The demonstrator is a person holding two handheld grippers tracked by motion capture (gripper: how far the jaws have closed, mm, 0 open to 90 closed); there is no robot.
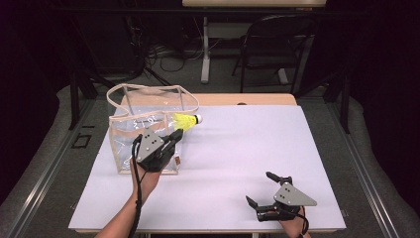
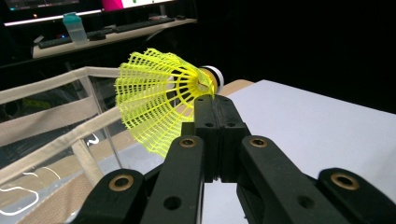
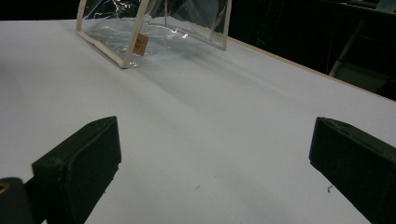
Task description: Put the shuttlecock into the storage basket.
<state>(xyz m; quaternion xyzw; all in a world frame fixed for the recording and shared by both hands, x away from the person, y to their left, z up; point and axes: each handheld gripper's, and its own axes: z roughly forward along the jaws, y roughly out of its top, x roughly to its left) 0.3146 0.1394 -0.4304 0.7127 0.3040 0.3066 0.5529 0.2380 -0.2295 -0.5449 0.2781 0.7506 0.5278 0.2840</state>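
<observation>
A yellow mesh shuttlecock (image 1: 187,120) with a white cork tip is held in the air just right of the clear bag's (image 1: 143,134) upper rim. My left gripper (image 1: 177,134) is shut on the edge of its skirt. In the left gripper view the shuttlecock (image 2: 159,100) fans out above the closed jaws of the left gripper (image 2: 215,100), its cork pointing away, and the bag's beige trim (image 2: 56,116) lies to the left. My right gripper (image 1: 259,187) rests near the table's front right, open and with nothing in it. In its own view the right gripper (image 3: 215,154) faces the bag (image 3: 154,28).
The white table top (image 1: 247,148) stretches between the bag and the right gripper. A small brown tag (image 3: 140,45) hangs on the bag's lower trim. Behind the table stand a dark chair (image 1: 272,44) and another table's leg (image 1: 204,49).
</observation>
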